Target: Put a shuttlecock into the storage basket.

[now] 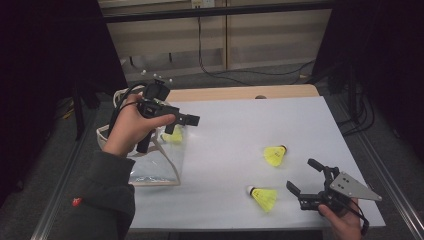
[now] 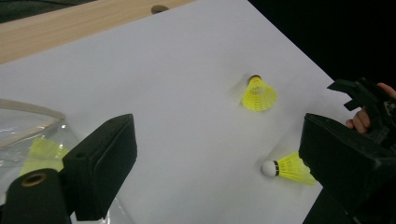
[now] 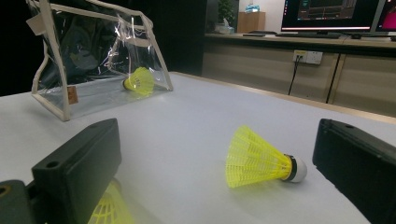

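A person's left hand holds my left gripper point(image 1: 182, 124) above the mouth of a clear bag point(image 1: 150, 167). Its jaws stand open with nothing between them point(image 2: 217, 140). One yellow shuttlecock point(image 1: 173, 136) lies inside the bag. Two more lie on the white table: one point(image 1: 275, 155) mid-right, one point(image 1: 264, 197) near the front edge. My right gripper point(image 1: 305, 176) rests low at the front right, open and empty. In the right gripper view, the mid-right shuttlecock point(image 3: 257, 158) lies ahead between the open jaws point(image 3: 215, 140), untouched. The front shuttlecock point(image 3: 107, 210) sits by the left jaw.
The white table point(image 1: 230, 125) ends in a wooden strip point(image 1: 240, 92) at the back. The bag has cream trim and handles point(image 3: 51, 56) and stands at the table's left edge. Cables lie on the floor behind. Dark curtains flank both sides.
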